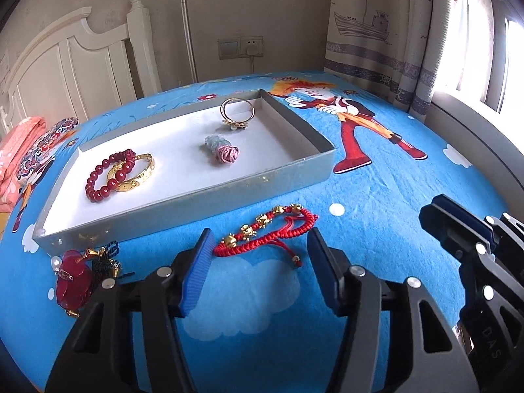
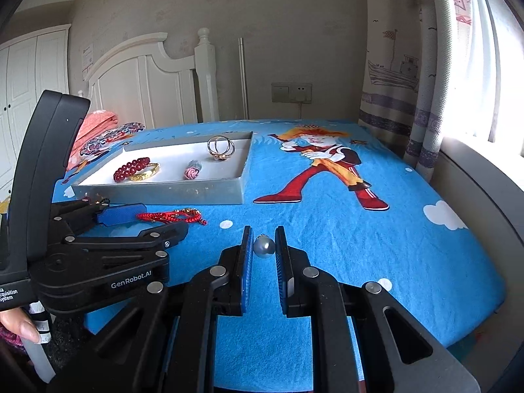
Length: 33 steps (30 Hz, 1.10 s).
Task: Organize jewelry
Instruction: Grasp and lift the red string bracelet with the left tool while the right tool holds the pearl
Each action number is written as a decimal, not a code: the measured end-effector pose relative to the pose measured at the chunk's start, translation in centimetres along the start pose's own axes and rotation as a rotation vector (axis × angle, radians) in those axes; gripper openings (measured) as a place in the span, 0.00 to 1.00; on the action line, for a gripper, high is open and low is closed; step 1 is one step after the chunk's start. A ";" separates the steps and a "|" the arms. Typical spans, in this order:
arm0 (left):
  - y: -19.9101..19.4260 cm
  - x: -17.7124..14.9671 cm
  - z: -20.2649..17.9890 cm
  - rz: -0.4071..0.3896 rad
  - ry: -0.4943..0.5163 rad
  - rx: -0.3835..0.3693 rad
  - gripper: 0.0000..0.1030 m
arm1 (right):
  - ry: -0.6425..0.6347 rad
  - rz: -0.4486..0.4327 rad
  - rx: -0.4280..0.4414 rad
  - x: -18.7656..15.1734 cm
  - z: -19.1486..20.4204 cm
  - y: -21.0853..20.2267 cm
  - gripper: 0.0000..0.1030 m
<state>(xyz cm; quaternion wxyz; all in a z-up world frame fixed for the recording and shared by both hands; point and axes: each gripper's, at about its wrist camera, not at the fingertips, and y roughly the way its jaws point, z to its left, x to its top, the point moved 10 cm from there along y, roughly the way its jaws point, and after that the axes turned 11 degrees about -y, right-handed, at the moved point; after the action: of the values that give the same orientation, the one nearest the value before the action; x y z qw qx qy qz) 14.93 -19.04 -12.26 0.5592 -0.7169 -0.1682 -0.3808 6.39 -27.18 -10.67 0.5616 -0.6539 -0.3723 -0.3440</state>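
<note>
A grey tray [image 1: 209, 196] lies on the blue bedsheet and holds a red bead bracelet [image 1: 108, 173], a gold bangle [image 1: 134, 173], a pink-and-green knotted charm [image 1: 222, 150] and gold rings [image 1: 237, 111]. A red braided bracelet with gold charms [image 1: 265, 229] lies in front of the tray, between the tips of my open left gripper [image 1: 258, 245]. A red pendant with tassel [image 1: 78, 278] lies at the left. My right gripper [image 2: 263, 242] is nearly closed around a silver-blue pearl [image 2: 264, 248] on the sheet; the jaws stand close beside it, contact unclear.
The tray also shows in the right wrist view [image 2: 157, 193], with the left gripper [image 2: 131, 226] at the red bracelet [image 2: 170, 217]. Pink folded cloth [image 1: 16, 163] lies at the far left. A headboard [image 1: 82, 65] and curtain [image 1: 393, 49] border the bed.
</note>
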 end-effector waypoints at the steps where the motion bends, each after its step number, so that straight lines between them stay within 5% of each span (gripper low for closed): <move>1: 0.1 0.0 0.1 0.003 -0.003 0.002 0.47 | 0.005 0.000 -0.002 -0.1 -0.3 0.0 0.13; 3: 0.1 0.0 0.1 -0.004 -0.009 0.005 0.34 | 0.013 0.003 -0.002 -0.3 -0.6 0.1 0.13; 5: 0.1 0.0 0.1 -0.016 -0.007 0.012 0.07 | 0.013 0.007 0.004 -0.5 -0.4 0.2 0.13; 13: -1.6 -1.1 1.0 -0.039 -0.038 -0.013 0.06 | -0.015 0.003 0.004 -0.1 0.5 0.2 0.13; 24: -7.3 -2.0 9.0 -0.088 -0.187 0.040 0.06 | -0.095 -0.006 0.077 1.0 5.4 0.2 0.13; 33: -9.4 -2.0 11.5 -0.127 -0.243 0.027 0.06 | -0.169 -0.020 0.106 2.3 9.0 -0.2 0.13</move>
<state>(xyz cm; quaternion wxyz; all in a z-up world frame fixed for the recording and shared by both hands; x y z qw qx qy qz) 11.46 -4.95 -8.37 0.5190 -0.7382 -0.2847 -0.3235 7.59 -18.03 -9.77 0.5585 -0.6464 -0.4425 -0.2729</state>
